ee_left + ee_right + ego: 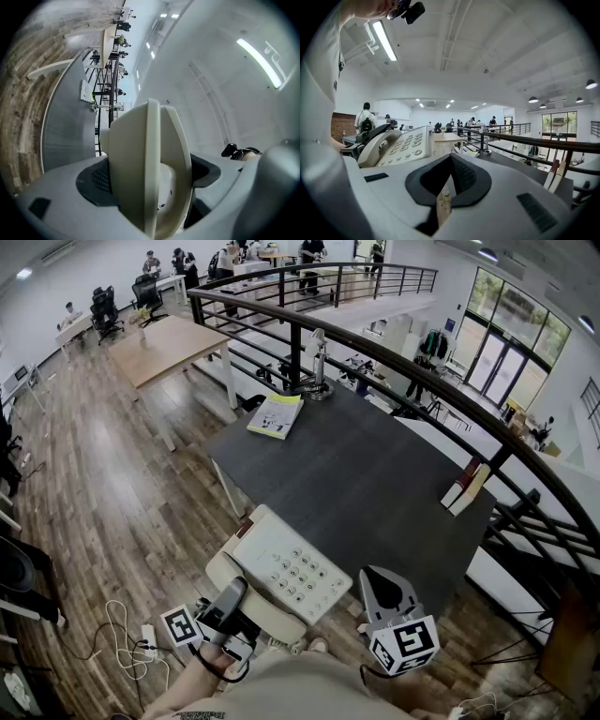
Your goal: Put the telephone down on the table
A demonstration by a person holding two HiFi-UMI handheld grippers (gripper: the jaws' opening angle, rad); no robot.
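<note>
The left tongs (232, 594) pinch the telephone (286, 568) at its 8 o'clock edge; the right tongs (382, 589) are pressed together, empty. Rigid shell, probably unbalanced: support the base.

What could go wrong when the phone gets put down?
1. The telephone hangs over the table's near edge, gripped only by the left tool. Let go here, it might tip onto the floor.
2. Its handset only rests along the side, so tilting could let it slide off.
The right tool is shut and empty, so it isn't helping.
</note>
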